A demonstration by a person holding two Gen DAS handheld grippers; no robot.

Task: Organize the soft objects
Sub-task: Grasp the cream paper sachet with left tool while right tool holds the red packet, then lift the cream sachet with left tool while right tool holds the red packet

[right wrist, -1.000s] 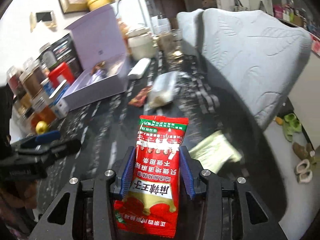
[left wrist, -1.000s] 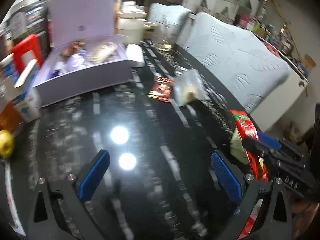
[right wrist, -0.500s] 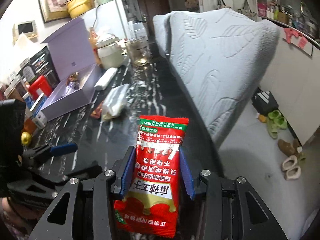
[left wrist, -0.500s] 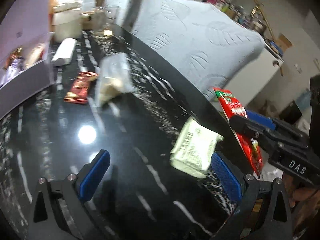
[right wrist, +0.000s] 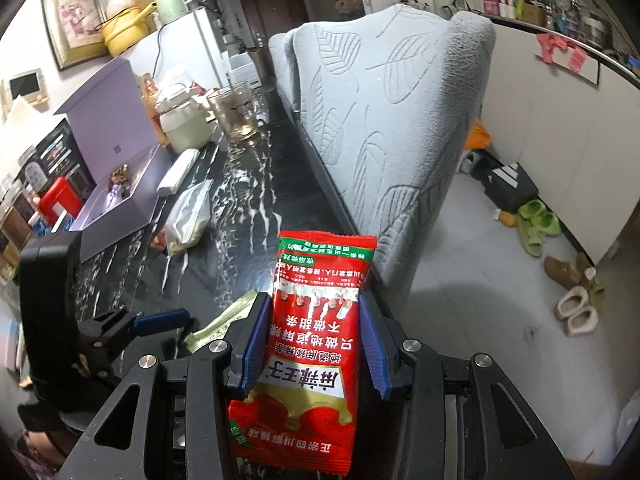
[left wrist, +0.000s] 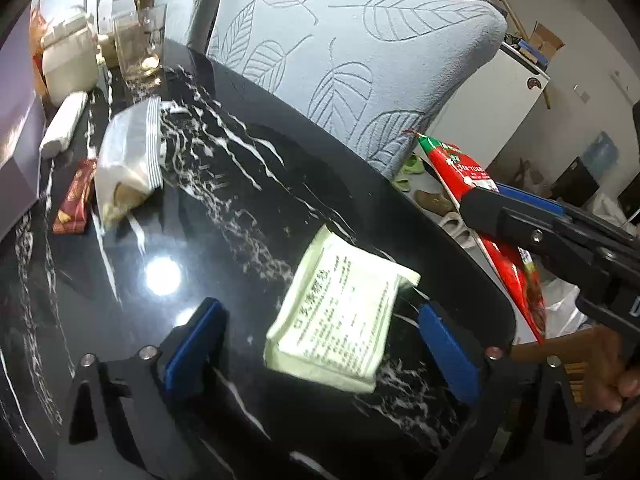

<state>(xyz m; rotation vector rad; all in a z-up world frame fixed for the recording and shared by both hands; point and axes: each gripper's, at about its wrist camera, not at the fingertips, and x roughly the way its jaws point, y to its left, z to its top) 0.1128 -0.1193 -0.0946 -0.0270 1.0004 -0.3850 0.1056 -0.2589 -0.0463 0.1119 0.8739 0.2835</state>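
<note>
Left gripper: jaws closing, pads not yet touching the pale green packet lying flat between them near the black marble table's edge. Best to centre it, sink lower, then pinch its long sides. Right gripper clenched on red snack packet, held clear.

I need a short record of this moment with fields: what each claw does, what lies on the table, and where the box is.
left claw: closing around pale green packet, pads not yet touching it
right claw: shut on red snack packet
table: black marble; also clear bag, small dark red packet
purple box: open, far left side
</note>
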